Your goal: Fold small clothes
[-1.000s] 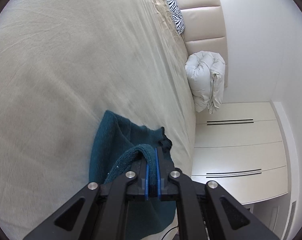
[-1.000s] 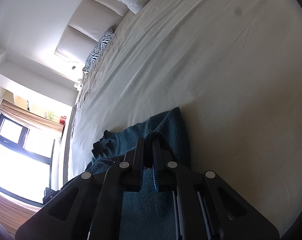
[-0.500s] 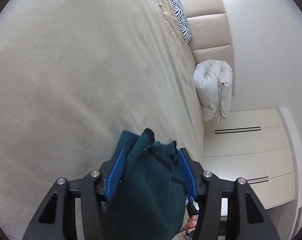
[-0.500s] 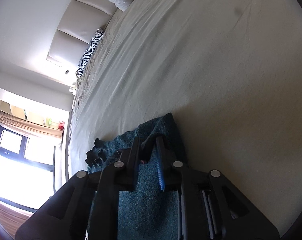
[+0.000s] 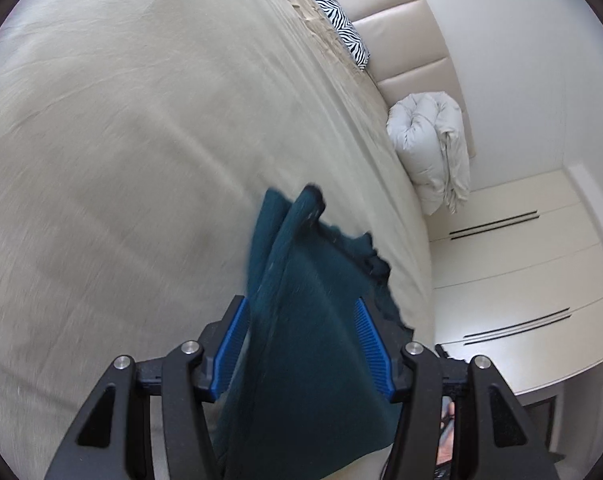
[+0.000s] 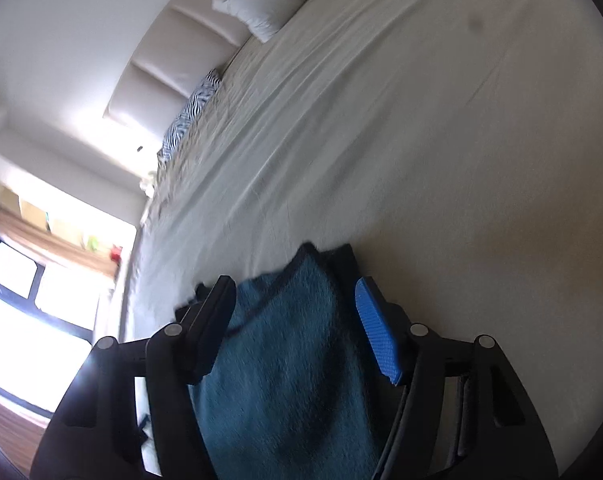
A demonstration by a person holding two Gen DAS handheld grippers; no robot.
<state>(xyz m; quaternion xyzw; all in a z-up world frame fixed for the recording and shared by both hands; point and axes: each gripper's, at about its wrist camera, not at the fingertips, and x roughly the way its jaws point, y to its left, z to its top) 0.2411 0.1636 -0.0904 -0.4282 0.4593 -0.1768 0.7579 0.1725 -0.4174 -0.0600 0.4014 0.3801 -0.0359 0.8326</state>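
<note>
Left hand-held gripper (image 5: 305,344) stood wide open, teal cloth (image 5: 301,320) lying loose between its fingers. Right hand-held gripper (image 6: 297,328) likewise gaped, gripping nothing. Cloth rested at the bed (image 5: 121,140) edge.

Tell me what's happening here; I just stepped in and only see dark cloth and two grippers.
A person is folding a small teal fleece garment on a bed with a gripper in each hand. The left hand-held gripper and the right hand-held gripper both have their jaws spread wide, with the cloth lying loose between the fingers rather than pinched. The garment sits bunched near the bed's edge, not neatly folded. Both views are motion-blurred.
</note>
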